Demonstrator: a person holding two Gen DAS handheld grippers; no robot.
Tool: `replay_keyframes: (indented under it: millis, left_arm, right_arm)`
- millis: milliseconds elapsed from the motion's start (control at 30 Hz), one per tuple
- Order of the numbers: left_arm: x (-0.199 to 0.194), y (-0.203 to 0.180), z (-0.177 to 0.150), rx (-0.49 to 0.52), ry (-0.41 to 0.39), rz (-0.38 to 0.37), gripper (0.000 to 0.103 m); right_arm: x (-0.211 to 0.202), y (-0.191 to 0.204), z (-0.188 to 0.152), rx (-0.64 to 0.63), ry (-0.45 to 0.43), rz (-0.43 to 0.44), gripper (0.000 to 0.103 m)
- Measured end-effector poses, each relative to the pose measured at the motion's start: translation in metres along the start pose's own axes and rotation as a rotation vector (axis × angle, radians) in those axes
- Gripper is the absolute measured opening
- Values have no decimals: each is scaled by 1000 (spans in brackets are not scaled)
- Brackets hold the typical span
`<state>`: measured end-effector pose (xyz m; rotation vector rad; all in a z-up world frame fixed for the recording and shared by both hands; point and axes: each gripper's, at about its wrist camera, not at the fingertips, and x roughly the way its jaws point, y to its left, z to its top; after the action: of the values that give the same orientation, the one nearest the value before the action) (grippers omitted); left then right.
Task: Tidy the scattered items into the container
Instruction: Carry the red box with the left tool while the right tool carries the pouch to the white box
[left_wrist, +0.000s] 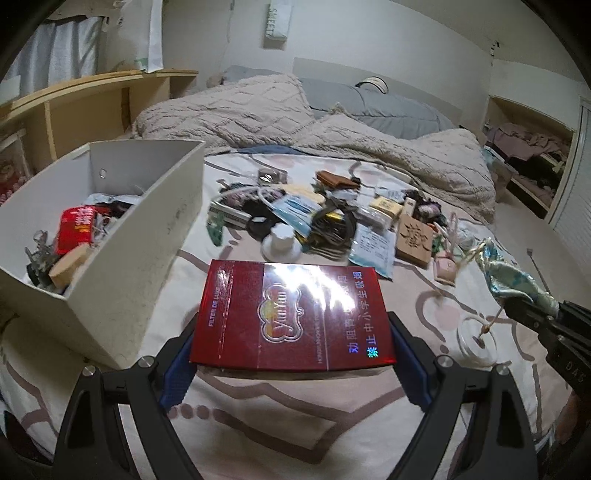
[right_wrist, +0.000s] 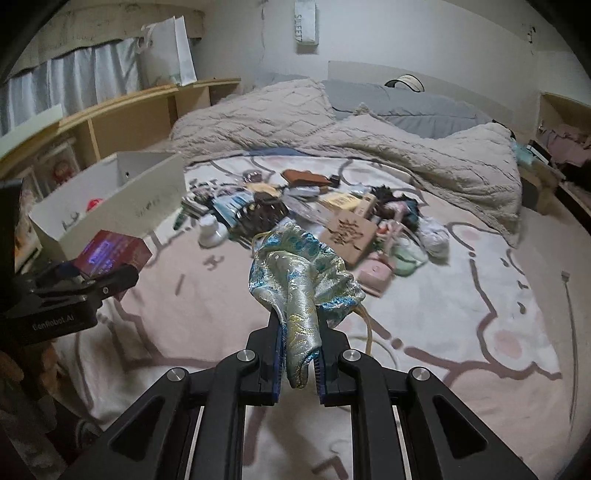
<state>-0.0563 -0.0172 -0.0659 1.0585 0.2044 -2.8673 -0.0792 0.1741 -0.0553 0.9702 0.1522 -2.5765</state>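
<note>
A glossy red rectangular cigarette carton (left_wrist: 291, 314) was clamped flat above the bedspread, beside the open white cardboard box (left_wrist: 122, 236) at its left edge. A shiny blue-and-gold brocade pouch (right_wrist: 303, 280) hung pinched, its cord dangling.

Left gripper (left_wrist: 293, 354): black frame, blue pads (left_wrist: 177, 373), round silver screws (left_wrist: 144, 361), white "GenRobot.AI" words on side. Right gripper (right_wrist: 300, 363): same black arms, blue pads, silver screws, long holes cut in arms.
</note>
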Motion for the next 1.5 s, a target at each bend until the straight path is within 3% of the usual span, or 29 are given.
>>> replay_keyframes:
  millis: [300, 800, 1167, 1500]
  left_arm:
    - [-18, 17, 29, 1, -50, 22, 91]
    - [-40, 49, 92, 51, -173, 98, 91]
    - [-56, 89, 129, 45, -224, 118, 91]
    - [-67, 142, 137, 24, -235, 206, 91]
  right_arm:
    - [4, 22, 30, -16, -54, 62, 15]
    - [-14, 62, 104, -88, -220, 124, 15]
    - [-15, 96, 148, -152, -279, 172, 15]
    - [4, 149, 174, -207, -287, 260, 15]
